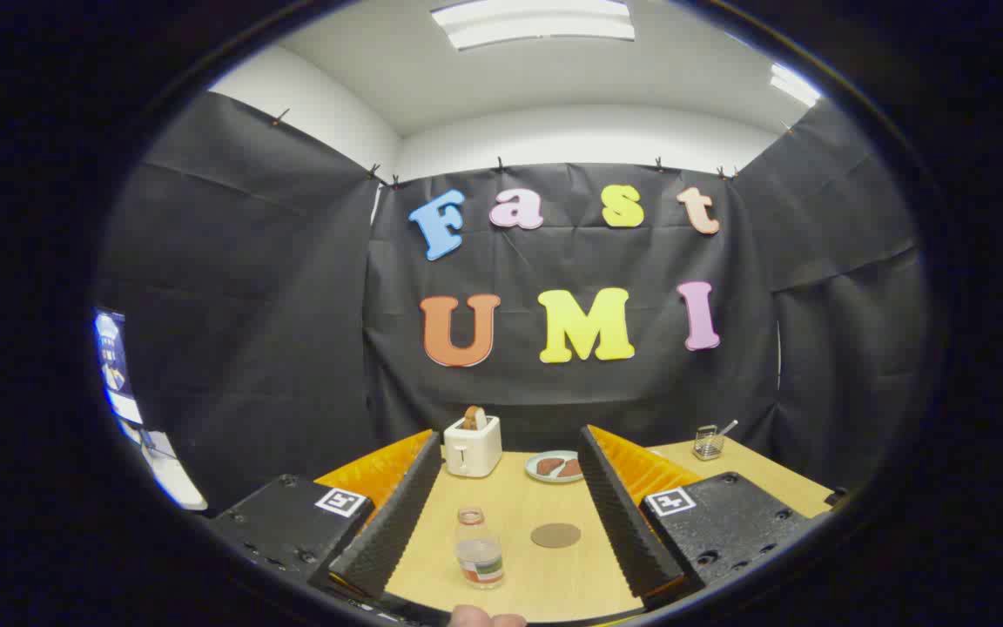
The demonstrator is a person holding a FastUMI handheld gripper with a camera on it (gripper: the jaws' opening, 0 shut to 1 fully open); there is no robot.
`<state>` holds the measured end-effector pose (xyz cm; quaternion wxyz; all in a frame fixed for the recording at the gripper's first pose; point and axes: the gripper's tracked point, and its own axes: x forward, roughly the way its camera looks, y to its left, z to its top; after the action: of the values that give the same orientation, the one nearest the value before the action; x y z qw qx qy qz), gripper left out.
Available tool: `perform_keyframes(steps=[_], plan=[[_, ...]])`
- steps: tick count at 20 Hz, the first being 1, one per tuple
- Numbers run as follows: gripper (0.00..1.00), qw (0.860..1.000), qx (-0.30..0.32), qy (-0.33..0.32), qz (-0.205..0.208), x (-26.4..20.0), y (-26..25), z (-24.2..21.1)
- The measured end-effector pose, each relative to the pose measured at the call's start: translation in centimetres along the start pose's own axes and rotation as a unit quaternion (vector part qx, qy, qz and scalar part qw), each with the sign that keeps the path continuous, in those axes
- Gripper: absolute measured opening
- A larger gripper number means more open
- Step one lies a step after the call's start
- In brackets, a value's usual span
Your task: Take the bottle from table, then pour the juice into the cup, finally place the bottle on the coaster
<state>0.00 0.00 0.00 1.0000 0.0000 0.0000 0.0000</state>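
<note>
A small clear bottle (478, 550) with a coloured label band stands upright on the wooden table (545, 583). It sits between my two fingers, closer to the left one, and neither finger touches it. A round brown coaster (555, 535) lies flat on the table just right of the bottle, also between the fingers. My gripper (510, 438) is open wide with nothing held. A pale rounded thing (486, 618) peeks in at the near table edge below the bottle; too little shows to tell what it is.
Beyond the fingertips a white toaster (473, 445) with a slice in it stands at the back of the table. A plate (554, 466) with brown food lies to its right. A small wire basket (709, 441) sits at the far right corner. Black cloth walls close in the table.
</note>
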Motion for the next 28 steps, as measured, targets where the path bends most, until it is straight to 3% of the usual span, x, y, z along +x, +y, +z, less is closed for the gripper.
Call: perform_keyframes(steps=[28], plan=[[1.0, 1.0, 0.004, -0.004, -0.009, -0.6, -0.1, 1.1]])
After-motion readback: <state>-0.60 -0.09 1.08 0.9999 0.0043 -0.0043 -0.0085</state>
